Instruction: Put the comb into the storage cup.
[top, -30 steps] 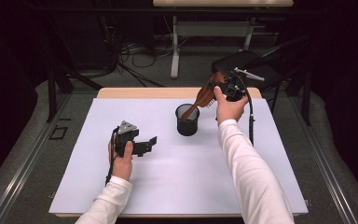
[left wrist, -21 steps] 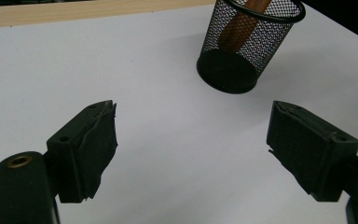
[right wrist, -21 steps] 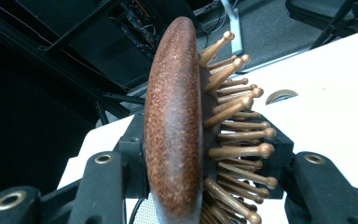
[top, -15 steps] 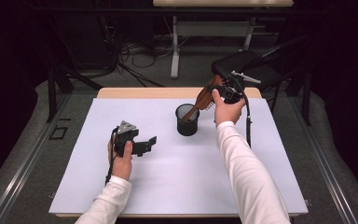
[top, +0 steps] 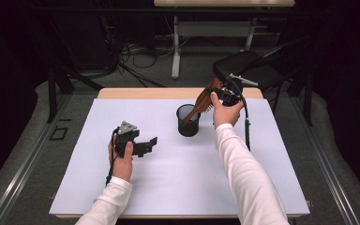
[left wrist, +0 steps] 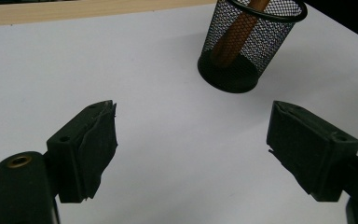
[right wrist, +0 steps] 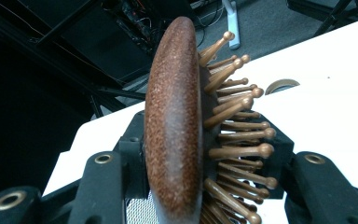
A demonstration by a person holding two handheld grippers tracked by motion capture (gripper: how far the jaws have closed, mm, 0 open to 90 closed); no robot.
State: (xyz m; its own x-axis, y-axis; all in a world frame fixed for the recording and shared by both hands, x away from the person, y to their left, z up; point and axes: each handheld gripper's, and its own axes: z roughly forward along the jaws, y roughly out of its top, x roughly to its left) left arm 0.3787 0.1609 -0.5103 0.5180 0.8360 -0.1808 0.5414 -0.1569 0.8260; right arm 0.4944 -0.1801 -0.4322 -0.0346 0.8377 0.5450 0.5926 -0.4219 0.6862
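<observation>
A brown wooden hairbrush (top: 201, 100) leans at a slant, its handle down inside a black mesh cup (top: 188, 121) that stands behind the middle of the white table (top: 192, 178). My right gripper (top: 218, 93) is shut on the brush head, above and to the right of the cup. In the right gripper view the brush (right wrist: 175, 126) stands edge-on between the jaws, its bristles (right wrist: 235, 121) pointing right. My left gripper (top: 150, 144) rests low over the table's left part, open and holding nothing. The left gripper view shows the cup (left wrist: 247, 44) ahead, with the handle (left wrist: 235, 32) inside it.
A black chair (top: 251, 70) stands beyond the table's far right corner. Cables and a table leg (top: 176, 51) lie on the floor behind. The wooden table edge (top: 145, 93) runs along the back.
</observation>
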